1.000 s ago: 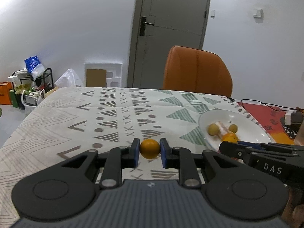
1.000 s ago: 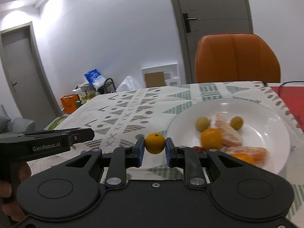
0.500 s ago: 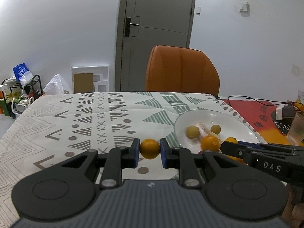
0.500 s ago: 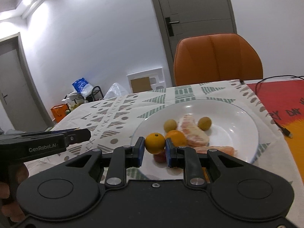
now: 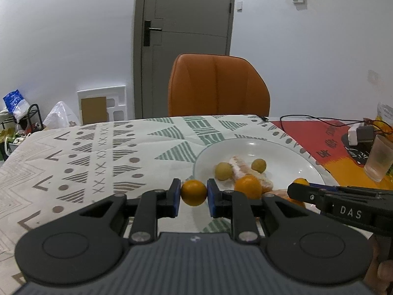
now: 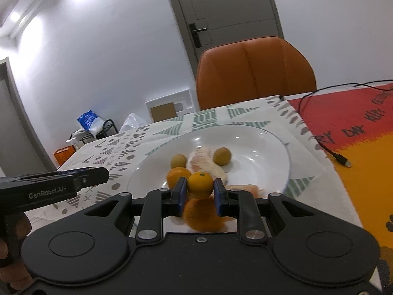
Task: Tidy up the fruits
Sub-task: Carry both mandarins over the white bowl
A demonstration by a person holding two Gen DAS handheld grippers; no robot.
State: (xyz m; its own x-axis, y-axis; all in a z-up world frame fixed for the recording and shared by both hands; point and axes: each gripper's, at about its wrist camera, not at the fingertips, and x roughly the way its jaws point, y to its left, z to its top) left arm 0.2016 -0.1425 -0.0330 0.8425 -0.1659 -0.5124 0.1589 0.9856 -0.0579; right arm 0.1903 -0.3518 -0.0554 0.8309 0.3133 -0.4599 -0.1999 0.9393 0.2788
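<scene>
My left gripper [image 5: 194,193] is shut on a small orange kumquat [image 5: 193,192], just left of the white plate [image 5: 289,152]. My right gripper [image 6: 200,185] is shut on another small orange kumquat [image 6: 200,185], above the plate [image 6: 265,147]. On the plate lie two yellow-green round fruits [image 5: 223,171] [image 5: 258,165], peeled citrus segments [image 5: 239,166] and an orange fruit [image 5: 247,186]. In the right wrist view the same yellow-green fruits [image 6: 178,161] [image 6: 222,156], the segments [image 6: 203,159] and an orange fruit [image 6: 175,175] show beyond the held kumquat.
A patterned white tablecloth [image 5: 98,152] covers the table, with a red and orange mat [image 5: 326,137] to the right. A cable [image 6: 326,145], a charger [image 5: 358,132] and a plastic cup [image 5: 379,158] lie on the right. An orange chair [image 5: 217,86] stands behind.
Both grippers have carried their kumquats rightward toward the plate. The right one now hangs over the plate's near part; the left one has reached its left rim.
</scene>
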